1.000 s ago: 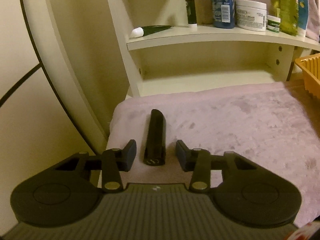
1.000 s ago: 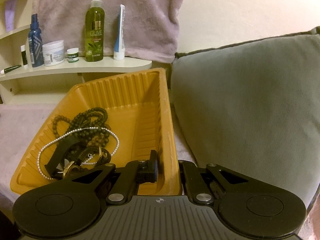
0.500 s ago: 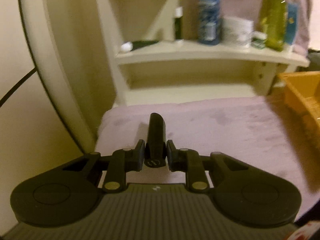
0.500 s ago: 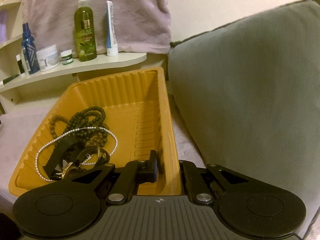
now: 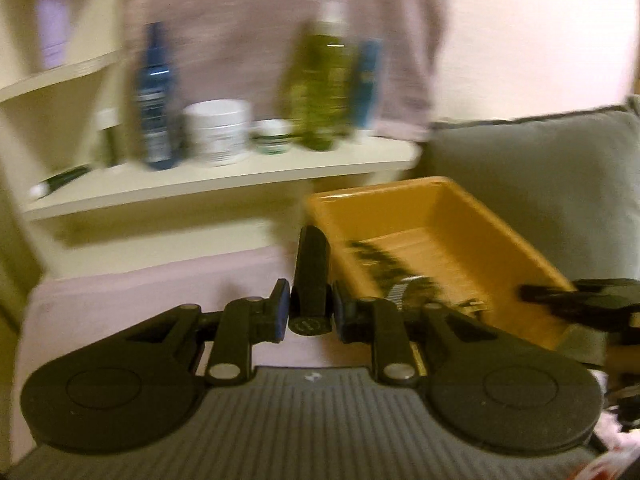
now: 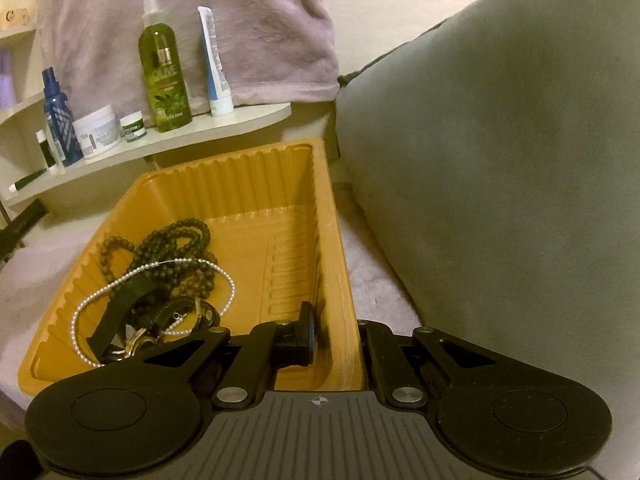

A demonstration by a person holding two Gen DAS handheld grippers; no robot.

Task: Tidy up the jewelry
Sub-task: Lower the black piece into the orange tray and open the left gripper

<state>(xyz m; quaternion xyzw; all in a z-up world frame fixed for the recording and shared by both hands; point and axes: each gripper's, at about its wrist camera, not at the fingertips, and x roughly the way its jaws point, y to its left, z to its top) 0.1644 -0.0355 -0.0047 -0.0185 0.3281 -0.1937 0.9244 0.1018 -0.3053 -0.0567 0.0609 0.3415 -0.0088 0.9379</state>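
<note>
L gripper [image 5: 310,312]: jaws had just been closing, now clamped on black case [image 5: 311,276]; case upright between pads, lifted off pink cloth [image 5: 140,296].
R gripper [image 6: 334,336]: pinched tight on near right wall of tray [image 6: 320,184]; one finger inside, other outside.
Tray: orange, ribbed, on cloth beside grey cushion [image 6: 500,168].
Jewelry: dark bead strands [image 6: 176,240], pearl strand [image 6: 160,268], black strap [image 6: 120,308] piled in tray's near-left part.
Case vs tray: case just left of tray in L view, not inside.
Shelf [image 6: 224,124]: bottles, jars behind tray.
L view: blurred.
</note>
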